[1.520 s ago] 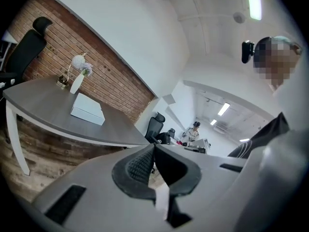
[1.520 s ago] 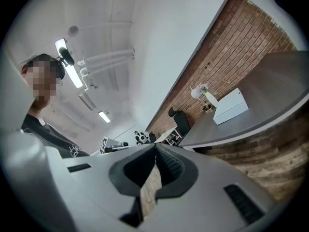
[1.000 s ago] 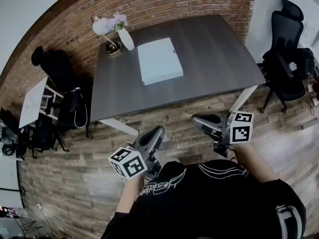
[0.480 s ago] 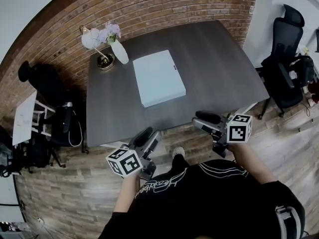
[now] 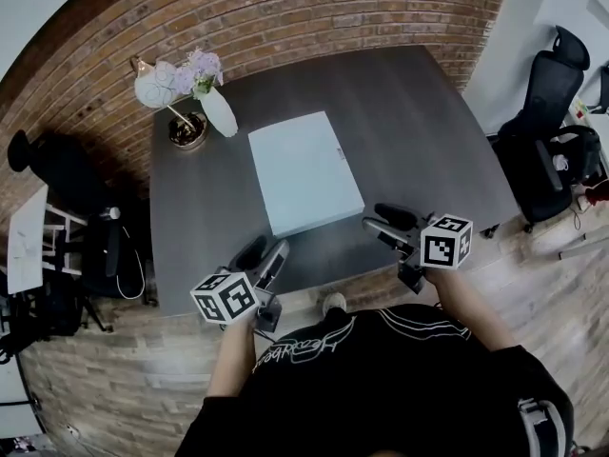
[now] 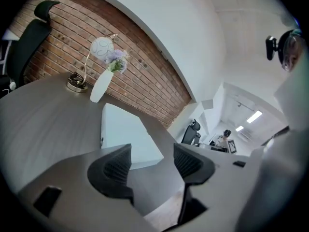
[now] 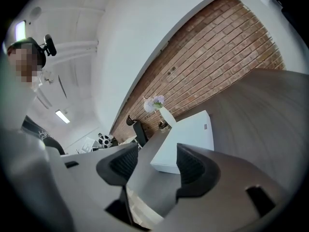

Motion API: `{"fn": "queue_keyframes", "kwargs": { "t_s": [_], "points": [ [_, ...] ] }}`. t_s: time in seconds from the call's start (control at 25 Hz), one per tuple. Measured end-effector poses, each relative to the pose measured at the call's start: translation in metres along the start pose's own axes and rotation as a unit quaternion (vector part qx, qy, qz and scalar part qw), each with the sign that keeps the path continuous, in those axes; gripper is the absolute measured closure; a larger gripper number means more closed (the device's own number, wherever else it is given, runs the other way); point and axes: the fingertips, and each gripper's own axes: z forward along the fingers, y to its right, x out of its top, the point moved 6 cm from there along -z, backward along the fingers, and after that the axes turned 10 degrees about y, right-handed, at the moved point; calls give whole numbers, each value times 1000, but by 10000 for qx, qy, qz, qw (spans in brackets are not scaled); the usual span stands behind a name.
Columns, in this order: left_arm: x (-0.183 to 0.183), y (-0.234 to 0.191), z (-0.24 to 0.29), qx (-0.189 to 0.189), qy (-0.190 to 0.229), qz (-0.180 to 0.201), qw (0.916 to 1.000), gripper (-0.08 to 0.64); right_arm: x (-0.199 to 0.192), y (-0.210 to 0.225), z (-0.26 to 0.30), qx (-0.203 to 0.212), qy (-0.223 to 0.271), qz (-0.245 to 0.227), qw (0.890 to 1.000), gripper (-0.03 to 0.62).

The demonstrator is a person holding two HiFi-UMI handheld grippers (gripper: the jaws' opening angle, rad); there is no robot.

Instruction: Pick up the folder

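The pale blue folder [image 5: 304, 171] lies flat and closed on the dark table [image 5: 428, 131], ahead of both grippers and in the space between them. Its near left corner sits just beyond the left gripper [image 5: 264, 252], and its near right corner is close beside the right gripper [image 5: 375, 220]. Neither gripper touches it. Both grippers' jaws have just been opening and now stand well apart. Nothing is held between either pair, and only the table's near edge and the folder farther off show through the gaps. Both grippers hover at the table's near edge. Beyond the folder, farther from the left gripper, a white vase [image 5: 218, 112] with pale flowers stands beside a small round dish [image 5: 187, 129]. Behind them runs a brick wall [image 5: 285, 8]. A black office chair [image 5: 547, 150] stands well off to the right gripper's outer side.
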Motion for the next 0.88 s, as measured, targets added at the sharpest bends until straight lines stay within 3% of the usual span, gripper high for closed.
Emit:
{"fn": "queue_keyframes", "kwargs": {
  "t_s": [0.16,0.48,0.88],
  "points": [
    [11,-39,18,457,33,-12,9989,288,3,30,34,-270,-220,-287,9990,379],
    [11,-92,60,609,-394,-62,9973,281,2,87,88,-781,-809,-865,9899,373],
    [-10,-130,95,599,-892,-245,9939,281,-23,140,111,-1382,-1191,-642,9811,368]
  ]
}}
